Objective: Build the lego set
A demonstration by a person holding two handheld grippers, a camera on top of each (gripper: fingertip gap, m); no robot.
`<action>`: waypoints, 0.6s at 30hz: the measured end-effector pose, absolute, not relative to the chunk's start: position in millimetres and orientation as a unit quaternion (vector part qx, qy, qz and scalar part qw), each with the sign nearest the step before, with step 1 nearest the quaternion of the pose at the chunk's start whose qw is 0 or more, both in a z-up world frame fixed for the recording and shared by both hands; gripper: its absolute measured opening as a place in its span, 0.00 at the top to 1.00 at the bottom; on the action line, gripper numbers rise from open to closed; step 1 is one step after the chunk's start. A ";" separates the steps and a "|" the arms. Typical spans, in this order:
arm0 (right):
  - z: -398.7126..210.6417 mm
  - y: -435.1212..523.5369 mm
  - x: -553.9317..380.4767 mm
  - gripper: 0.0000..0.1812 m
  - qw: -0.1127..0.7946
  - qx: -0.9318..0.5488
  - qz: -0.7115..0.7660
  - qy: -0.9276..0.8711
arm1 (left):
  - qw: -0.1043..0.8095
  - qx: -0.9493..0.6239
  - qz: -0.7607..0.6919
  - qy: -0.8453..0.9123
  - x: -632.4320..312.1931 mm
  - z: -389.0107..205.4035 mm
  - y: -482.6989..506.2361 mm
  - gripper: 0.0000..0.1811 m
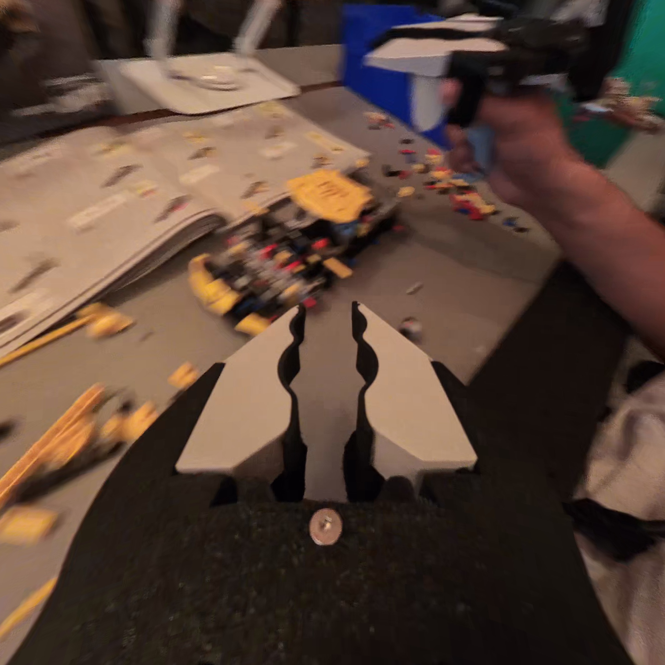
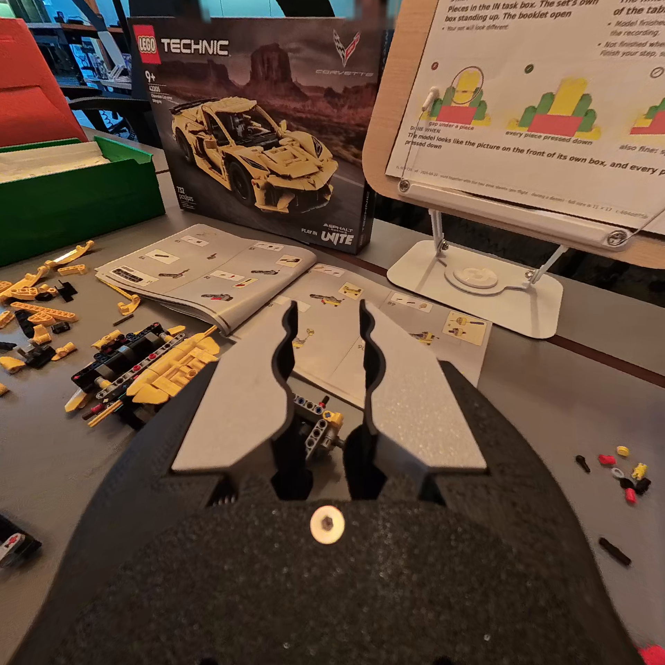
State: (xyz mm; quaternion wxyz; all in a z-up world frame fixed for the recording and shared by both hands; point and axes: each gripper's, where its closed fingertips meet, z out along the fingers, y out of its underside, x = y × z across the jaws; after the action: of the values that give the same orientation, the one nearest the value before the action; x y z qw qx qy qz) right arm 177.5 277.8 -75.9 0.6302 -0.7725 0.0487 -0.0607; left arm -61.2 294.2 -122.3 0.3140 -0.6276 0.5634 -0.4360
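The half-built yellow and black brick car chassis point(image 2: 144, 374) is seen lying on the grey table point(image 2: 575, 396) beside the open instruction booklet point(image 2: 216, 273). The left gripper point(image 1: 327, 309) and right gripper point(image 2: 327, 306) are both held parted, nothing gripped.

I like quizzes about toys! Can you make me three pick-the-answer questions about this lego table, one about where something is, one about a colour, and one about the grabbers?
1. Where is the open instruction booklet?
A. flat on the table in front of the set box
B. inside the green box
C. on the white stand

2. What colour are most body panels of the half-built car?
A. red
B. yellow
C. green

3. How is the right gripper?
A. shut on the booklet
B. shut on the car
C. open

Answers: 1 A, its pages lie flat below the upright box. 2 B, yellow panels over a black frame. 3 C, a gap shows between its fingers, gripping nothing.
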 end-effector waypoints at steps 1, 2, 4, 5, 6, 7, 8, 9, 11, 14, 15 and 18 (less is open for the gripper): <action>-77.2 278.8 176.1 0.82 0.629 -0.774 -0.061 0.047 | 0.341 -0.652 -0.405 0.542 -78.7 -128.3 313.4 0.86; -78.7 280.0 174.8 0.82 0.627 -0.775 -0.062 0.045 | 0.359 -0.672 -0.373 0.530 -95.2 -135.7 329.7 0.86; -82.9 282.6 172.1 0.82 0.622 -0.779 -0.064 0.038 | 0.375 -0.691 -0.322 0.527 -119.3 -150.2 352.3 0.86; -85.7 284.1 171.2 0.82 0.619 -0.782 -0.066 0.034 | 0.382 -0.699 -0.292 0.529 -127.3 -156.7 364.9 0.86; -88.6 285.3 171.0 0.83 0.616 -0.784 -0.068 0.033 | 0.389 -0.711 -0.255 0.528 -133.9 -162.8 380.9 0.86; -91.5 286.6 170.8 0.83 0.613 -0.787 -0.067 0.032 | 0.387 -0.721 -0.225 0.529 -137.7 -168.7 394.7 0.86; -94.4 287.6 170.5 0.82 0.609 -0.789 -0.065 0.033 | 0.380 -0.727 -0.209 0.532 -137.3 -172.4 404.4 0.86; -96.8 288.3 170.3 0.83 0.607 -0.791 -0.062 0.034 | 0.376 -0.730 -0.206 0.532 -133.2 -173.2 411.2 0.86; -99.9 288.7 170.5 0.83 0.604 -0.794 -0.061 0.035 | 0.362 -0.729 -0.223 0.537 -118.7 -174.5 415.0 0.86; -102.5 286.9 173.9 0.83 0.599 -0.797 -0.069 0.037 | 0.324 -0.745 -0.214 0.542 -106.3 -189.9 422.1 0.86; -101.8 286.0 175.4 0.83 0.600 -0.796 -0.071 0.038 | 0.309 -0.754 -0.207 0.541 -105.2 -196.5 425.2 0.86; -98.2 283.4 179.7 0.83 0.605 -0.792 -0.069 0.045 | 0.278 -0.770 -0.219 0.531 -101.1 -205.7 426.2 0.88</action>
State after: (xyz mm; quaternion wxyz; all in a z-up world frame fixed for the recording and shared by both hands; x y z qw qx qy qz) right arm 179.7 283.4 -98.2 0.6045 -0.7923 0.0452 -0.0693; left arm -101.1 426.2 -205.7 0.2779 -0.7702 0.5307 -0.2190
